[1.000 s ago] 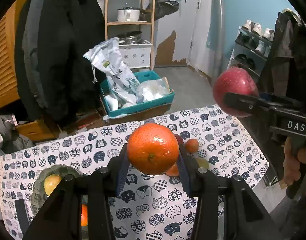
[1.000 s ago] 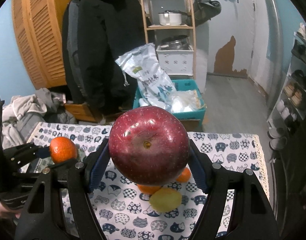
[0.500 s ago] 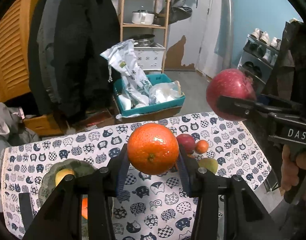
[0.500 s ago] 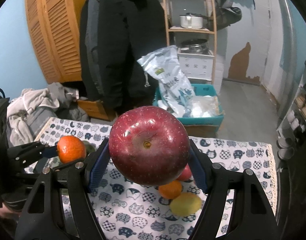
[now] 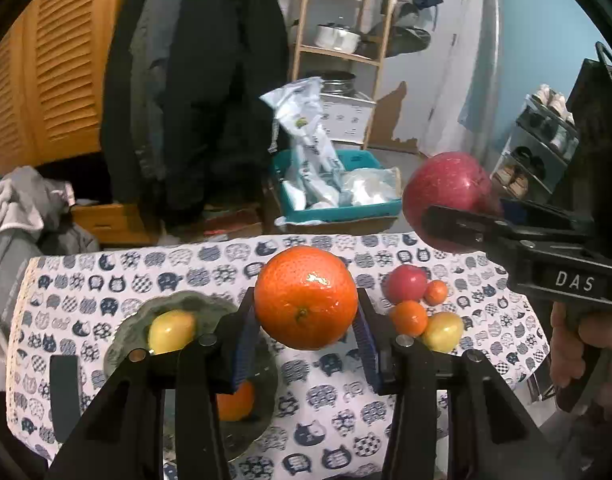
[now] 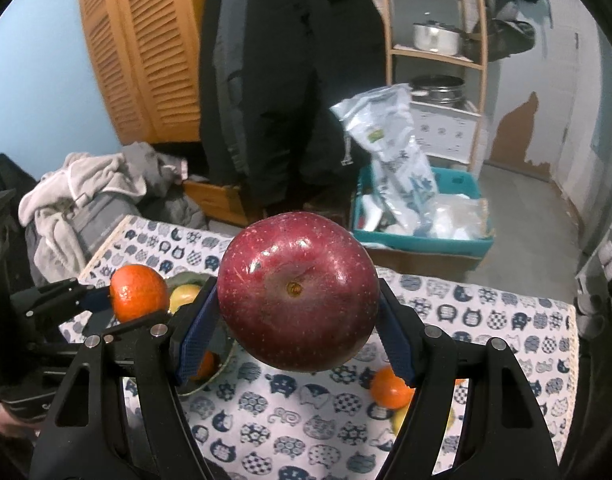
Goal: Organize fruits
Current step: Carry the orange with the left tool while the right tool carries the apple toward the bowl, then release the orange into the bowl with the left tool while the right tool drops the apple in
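Two grippers hold fruit above the cat-print cloth (image 5: 210, 276); left gripper (image 5: 305, 326) clamps an orange (image 5: 305, 297); right gripper (image 6: 296, 334) grips a red apple (image 6: 298, 294)

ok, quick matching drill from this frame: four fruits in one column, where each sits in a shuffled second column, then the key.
Things:
1. big orange
2. large red apple
3. yellow fruit on the left
4. small red fruit

Places:
A. lying in the green dish
B. clamped in the left gripper, above the table
C. on the cat-print cloth, in the loose cluster with two small oranges
D. clamped in the right gripper, above the table

Pairs: 1-B, 2-D, 3-A, 4-C
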Motion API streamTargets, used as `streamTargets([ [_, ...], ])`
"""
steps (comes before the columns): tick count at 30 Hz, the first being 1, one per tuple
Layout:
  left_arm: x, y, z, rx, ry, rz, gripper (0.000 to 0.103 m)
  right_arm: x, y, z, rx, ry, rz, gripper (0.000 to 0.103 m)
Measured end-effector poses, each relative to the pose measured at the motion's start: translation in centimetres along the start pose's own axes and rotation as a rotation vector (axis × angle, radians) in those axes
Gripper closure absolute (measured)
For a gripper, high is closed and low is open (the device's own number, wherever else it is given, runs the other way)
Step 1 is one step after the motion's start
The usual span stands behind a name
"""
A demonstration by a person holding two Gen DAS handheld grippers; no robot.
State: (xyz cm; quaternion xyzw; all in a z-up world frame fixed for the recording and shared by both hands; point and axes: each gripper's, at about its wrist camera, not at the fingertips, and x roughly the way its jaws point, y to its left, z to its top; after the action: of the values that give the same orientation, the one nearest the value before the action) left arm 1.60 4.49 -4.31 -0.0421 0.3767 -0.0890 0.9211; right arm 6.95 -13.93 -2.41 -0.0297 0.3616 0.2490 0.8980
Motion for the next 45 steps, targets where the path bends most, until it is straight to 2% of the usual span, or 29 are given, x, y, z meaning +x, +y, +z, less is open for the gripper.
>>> streamTargets([
  [14, -1.0, 6.9, -2.1, -0.107, 0.007, 0.074, 0.057, 4.6, 6.8, 0.7, -0.069, 0.057, 0.083, 0.029],
  [24, 0.2, 11.1, -4.4, -0.182, 0.065, 0.115, 0.057, 7.7, 9.9, 0.4, -0.098, 0.100, 0.121, 0.029],
  [33, 2.6, 13.4, -6.2, -0.228, 0.135, 0.152, 0.057, 10.9, 11.0, -0.7, -0.094, 0.163, 0.143, 0.029],
  [45, 5.7, 15.5, -8.3, -0.304, 0.228, 0.162, 0.057, 15.0, 11.4, -2.9, -0.089, 0.244, 0.148, 0.029],
])
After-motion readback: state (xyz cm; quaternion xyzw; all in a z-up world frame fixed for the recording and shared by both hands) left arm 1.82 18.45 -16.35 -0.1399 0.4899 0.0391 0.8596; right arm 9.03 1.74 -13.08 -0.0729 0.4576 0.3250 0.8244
